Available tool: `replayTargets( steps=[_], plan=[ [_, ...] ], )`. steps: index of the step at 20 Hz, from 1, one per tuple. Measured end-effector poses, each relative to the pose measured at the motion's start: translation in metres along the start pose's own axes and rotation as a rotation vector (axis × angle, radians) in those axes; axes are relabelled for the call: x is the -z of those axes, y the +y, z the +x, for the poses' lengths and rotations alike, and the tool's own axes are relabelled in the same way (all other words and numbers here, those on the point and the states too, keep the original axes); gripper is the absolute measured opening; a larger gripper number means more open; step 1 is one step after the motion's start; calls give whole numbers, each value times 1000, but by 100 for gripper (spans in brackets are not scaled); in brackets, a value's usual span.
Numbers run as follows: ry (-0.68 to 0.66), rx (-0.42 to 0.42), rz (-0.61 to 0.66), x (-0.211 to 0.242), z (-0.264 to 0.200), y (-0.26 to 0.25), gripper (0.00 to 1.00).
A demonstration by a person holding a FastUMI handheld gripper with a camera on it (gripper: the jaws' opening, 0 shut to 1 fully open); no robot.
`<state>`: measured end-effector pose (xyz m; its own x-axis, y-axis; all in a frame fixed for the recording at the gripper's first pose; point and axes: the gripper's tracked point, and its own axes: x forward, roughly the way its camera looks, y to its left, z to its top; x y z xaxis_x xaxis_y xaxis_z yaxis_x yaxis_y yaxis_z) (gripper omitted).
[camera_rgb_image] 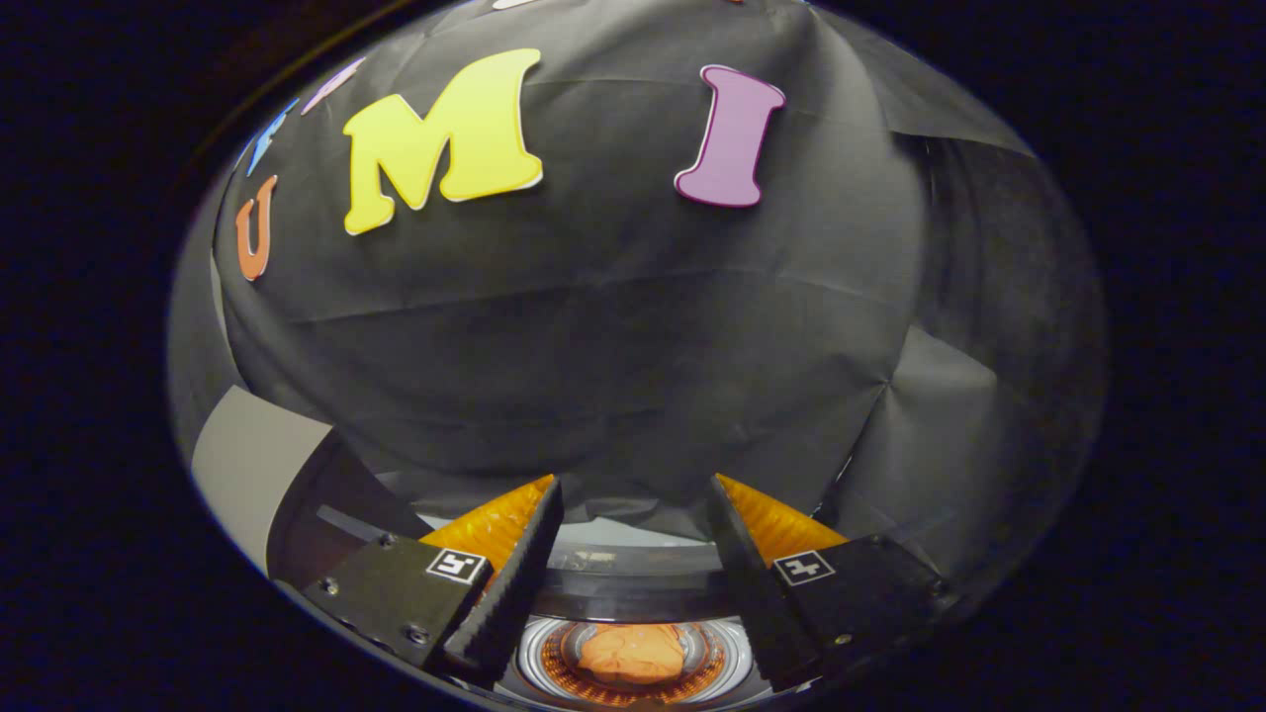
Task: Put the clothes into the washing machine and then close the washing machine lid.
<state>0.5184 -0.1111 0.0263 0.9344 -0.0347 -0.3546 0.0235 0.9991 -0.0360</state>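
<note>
I am holding the tool (pixel 633 554) with its two fingers spread wide and nothing gripped between them. The fingers (pixel 509 578) are black with ribbed inner faces and orange backs, and each one is carrying a small square marker near its base. They are pointing forward over the top of the washing machine (pixel 633 593), whose dark curved rim is running across the gap between them.

Down through that gap I am looking into the drum (pixel 539 667), a round metal tub with ringed walls that are catching an orange glow. The clothes (pixel 631 653), a crumpled orange bundle, are lying at the bottom of the drum, below the fingers and roughly centred between them. The tool is not touching the bundle; it is hanging well above it.

Off beside the left finger I am seeing a pale grey panel (pixel 252 465) standing up at a slant with a dark inner edge. It is sitting next to the machine's opening, and I am taking it for the lid (pixel 252 465) in its raised position, though I cannot tell that for certain. The opening itself is uncovered.

Beyond the fingers, wrinkled black cloth (pixel 613 326) is hanging as the booth's back wall, draping down to just behind the machine's far rim.
</note>
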Motion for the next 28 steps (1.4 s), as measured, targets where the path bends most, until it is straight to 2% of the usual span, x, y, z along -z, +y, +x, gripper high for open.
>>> replayTargets(
  steps=[5,12,15,18,23,25,28],
  plan=[
    [-132,-2,0,13,-26,0,91],
    [-239,16,11,42,-58,0,91],
    [-269,33,17,67,-75,-2,91],
    [-251,46,29,97,-87,-2,91],
    [-112,69,87,169,-89,-3,92],
    [-106,67,73,176,-96,2,92],
    [-127,57,13,164,-105,11,92]
  ],
)
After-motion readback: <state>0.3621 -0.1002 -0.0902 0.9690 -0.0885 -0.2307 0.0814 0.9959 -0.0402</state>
